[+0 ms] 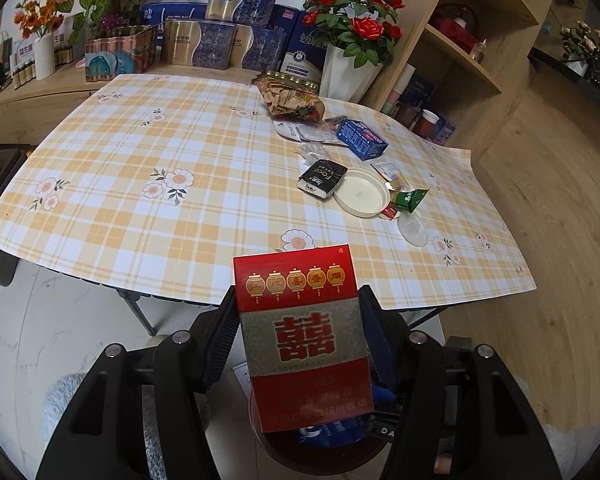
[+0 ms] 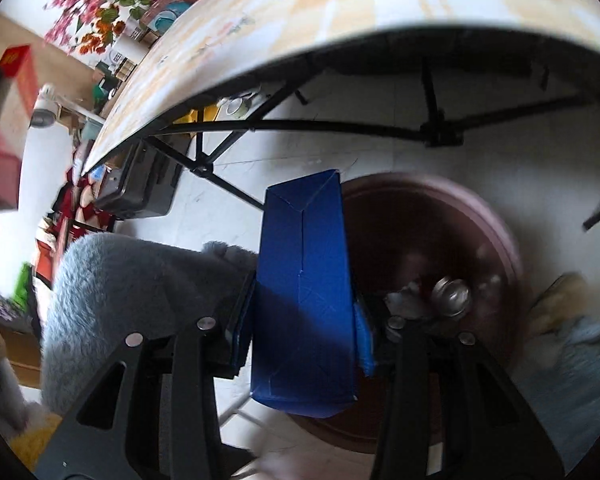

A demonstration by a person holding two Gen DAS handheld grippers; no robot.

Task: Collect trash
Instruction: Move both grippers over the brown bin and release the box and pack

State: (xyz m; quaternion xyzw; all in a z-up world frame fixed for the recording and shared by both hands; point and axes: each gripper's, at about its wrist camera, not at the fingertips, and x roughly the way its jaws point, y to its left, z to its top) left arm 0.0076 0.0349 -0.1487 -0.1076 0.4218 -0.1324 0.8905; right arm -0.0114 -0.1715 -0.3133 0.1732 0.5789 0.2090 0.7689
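A red cigarette pack (image 1: 300, 332) stands upright between the pads of my left gripper (image 1: 298, 296), which is shut on it just off the near edge of the checked table (image 1: 160, 200). More trash lies on the table's right part: a brown paper wrapper (image 1: 292, 98), a blue box (image 1: 362, 138), a black packet (image 1: 322, 178), a white lid (image 1: 362, 198) and a green wrapper (image 1: 412, 198). My right gripper (image 2: 304, 300) points down, its pads against a dark blue carton (image 2: 304, 280), over a round dark brown bin (image 2: 496, 232) with some trash inside.
The bin (image 1: 324, 460) stands on the pale floor below the table's edge, among black folding table legs (image 2: 432, 96). A grey fluffy thing (image 2: 140, 300) lies left of the bin. A wooden shelf (image 1: 460, 40) and a vase of red roses (image 1: 352, 20) flank the table's far right.
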